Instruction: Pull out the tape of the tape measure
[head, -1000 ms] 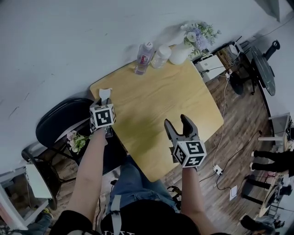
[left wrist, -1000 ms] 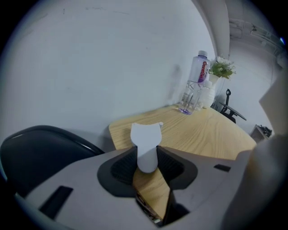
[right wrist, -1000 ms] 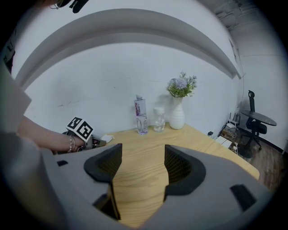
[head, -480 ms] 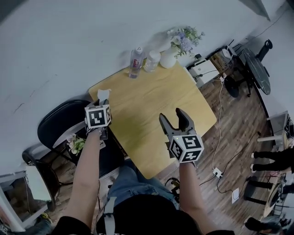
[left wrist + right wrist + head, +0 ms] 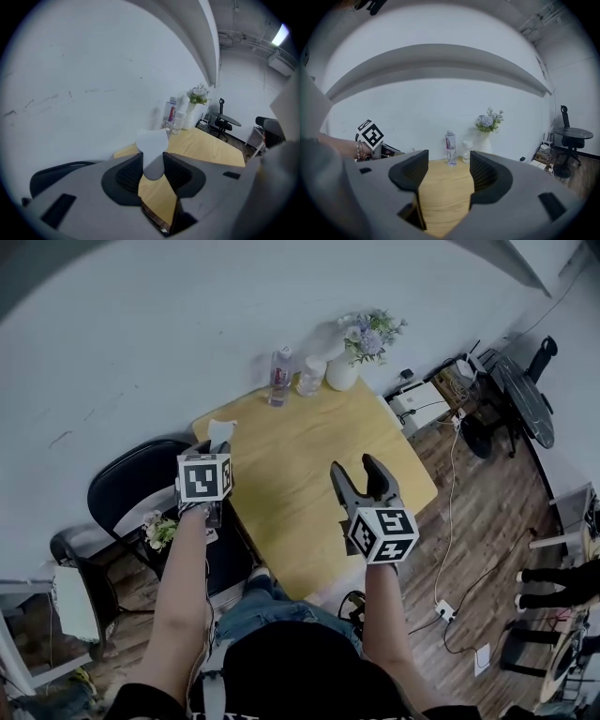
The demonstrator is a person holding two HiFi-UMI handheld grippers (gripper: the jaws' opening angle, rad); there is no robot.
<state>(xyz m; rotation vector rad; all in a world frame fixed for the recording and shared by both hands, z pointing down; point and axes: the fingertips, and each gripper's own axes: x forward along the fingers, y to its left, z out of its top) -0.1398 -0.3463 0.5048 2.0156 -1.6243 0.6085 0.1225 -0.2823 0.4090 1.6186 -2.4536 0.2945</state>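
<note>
Two grippers over the table [image 5: 309, 451]. Head view: left gripper [image 5: 214, 443] pinches white tape measure [image 5: 218, 430], well left of right gripper [image 5: 358, 468]. Left gripper view: it juts far past jaws. Right gripper view: jaws spread, just narrowed slightly, empty.

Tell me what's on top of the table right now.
A water bottle, a clear jar and a white vase of flowers stand along the far edge of the table. The right gripper hides part of its top.
</note>
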